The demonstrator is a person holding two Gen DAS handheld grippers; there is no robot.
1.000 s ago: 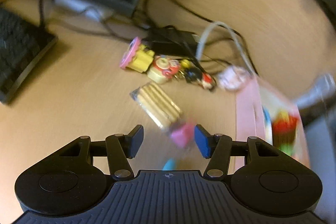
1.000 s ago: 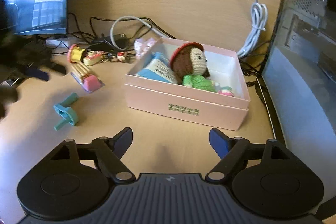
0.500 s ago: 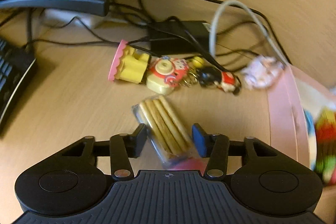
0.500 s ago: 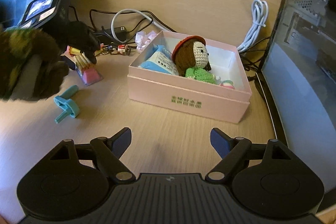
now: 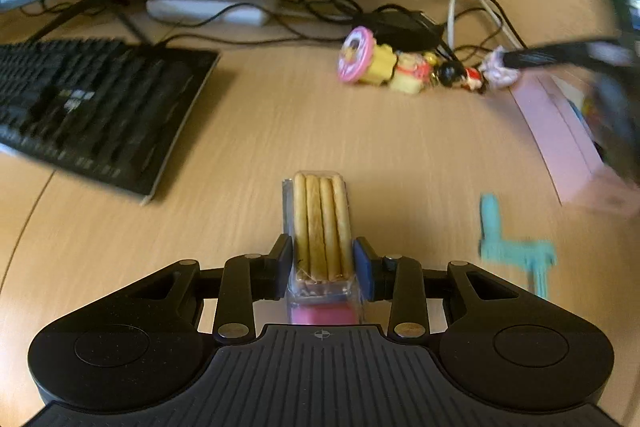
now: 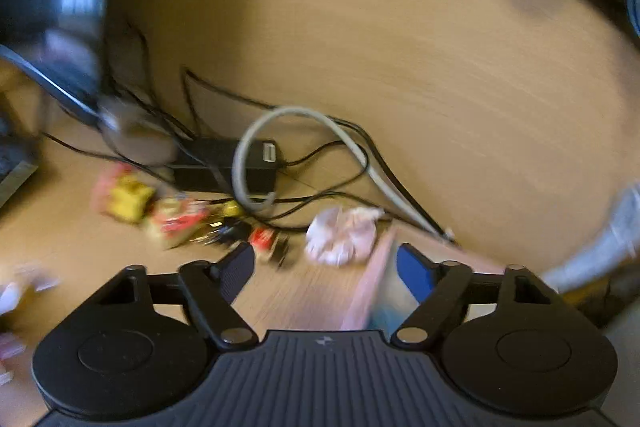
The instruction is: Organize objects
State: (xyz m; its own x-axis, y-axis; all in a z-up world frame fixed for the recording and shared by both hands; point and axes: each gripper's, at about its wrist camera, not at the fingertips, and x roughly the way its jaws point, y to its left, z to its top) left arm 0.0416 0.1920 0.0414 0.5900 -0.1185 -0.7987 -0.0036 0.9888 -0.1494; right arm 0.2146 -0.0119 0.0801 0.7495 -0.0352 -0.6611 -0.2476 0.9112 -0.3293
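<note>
Progress: partial. The left tongs point(image 5: 322, 261) are clamped on the biscuit pack point(image 5: 320, 227), one pad against each long side; the pack projects straight ahead of the tongs and appears raised off the surface point(image 5: 280, 131), though the view does not settle that; it has not yet reached the pink box point(image 5: 560, 143), which lies ahead and to the right. The right tongs point(image 6: 326, 269) are closing with nothing gripped between them; the box corner point(image 6: 376, 275) sits just ahead of their right pad, and a crumpled white wad point(image 6: 342, 235) lies just beyond the gap.

Outstanding: the teal plastic piece point(image 5: 512, 247) rests on the surface to the right of the left tongs; the cluster of small toys point(image 5: 400, 69) lies well ahead, beside the cables point(image 5: 460, 23).

Condition of the pack: clear wrapper, four pale golden sticks side by side, a pink section at the near end; undamaged as far as can be seen.
</note>
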